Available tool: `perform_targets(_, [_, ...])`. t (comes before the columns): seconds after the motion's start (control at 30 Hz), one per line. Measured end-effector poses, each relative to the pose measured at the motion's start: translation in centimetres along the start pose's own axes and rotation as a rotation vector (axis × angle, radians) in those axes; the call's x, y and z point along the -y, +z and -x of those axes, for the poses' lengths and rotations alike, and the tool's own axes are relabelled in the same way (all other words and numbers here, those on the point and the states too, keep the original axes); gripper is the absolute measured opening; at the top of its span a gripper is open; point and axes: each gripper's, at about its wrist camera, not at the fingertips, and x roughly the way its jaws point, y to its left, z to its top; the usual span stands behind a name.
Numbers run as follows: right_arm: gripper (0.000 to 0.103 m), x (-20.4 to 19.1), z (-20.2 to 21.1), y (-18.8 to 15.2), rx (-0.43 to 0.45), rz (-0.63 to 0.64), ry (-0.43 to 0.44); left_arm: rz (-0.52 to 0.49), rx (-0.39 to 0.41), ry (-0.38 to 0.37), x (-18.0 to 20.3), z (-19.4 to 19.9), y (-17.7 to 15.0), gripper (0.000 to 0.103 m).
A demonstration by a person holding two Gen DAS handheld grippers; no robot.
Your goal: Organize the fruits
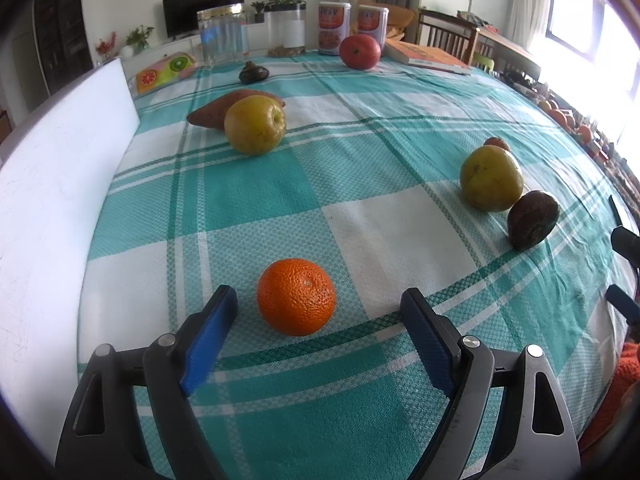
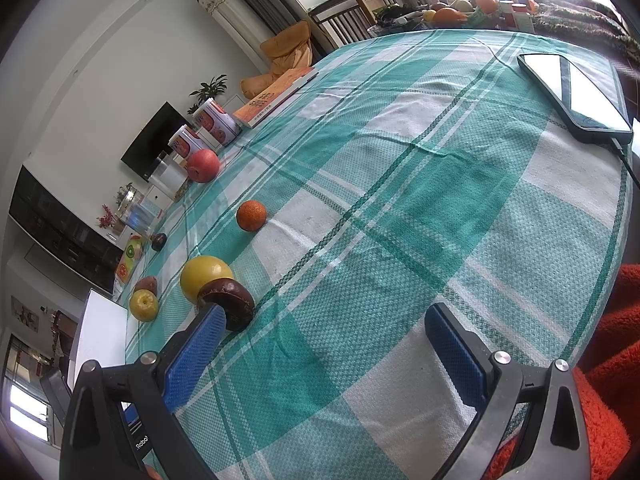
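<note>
Both tongs are wide open and hold nothing above the checked cloth (image 1: 360, 152).

The left gripper (image 1: 316, 320) has one orange (image 1: 296, 297) lying on the cloth between its blue pads, not touched. On the cloth are also two yellow apples (image 1: 255, 125) (image 1: 491, 178), one red apple (image 1: 359, 51), one sweet potato (image 1: 208, 110) and two dark brown fruits (image 1: 532, 219) (image 1: 253, 72). At the far edge stand two printed cans (image 1: 334, 28) and two clear jars (image 1: 222, 34); their contents cannot be told. The right gripper (image 2: 332, 320) hangs over bare cloth, with a phone (image 2: 576, 88) well apart.
</note>
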Motion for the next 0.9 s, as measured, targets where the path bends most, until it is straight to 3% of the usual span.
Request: perform_targets(0.9, [0.1, 0.01, 0.09, 0.0, 0.0, 0.0, -0.001, 0.0, -0.001, -0.001, 0.03, 0.0, 0.03, 0.088])
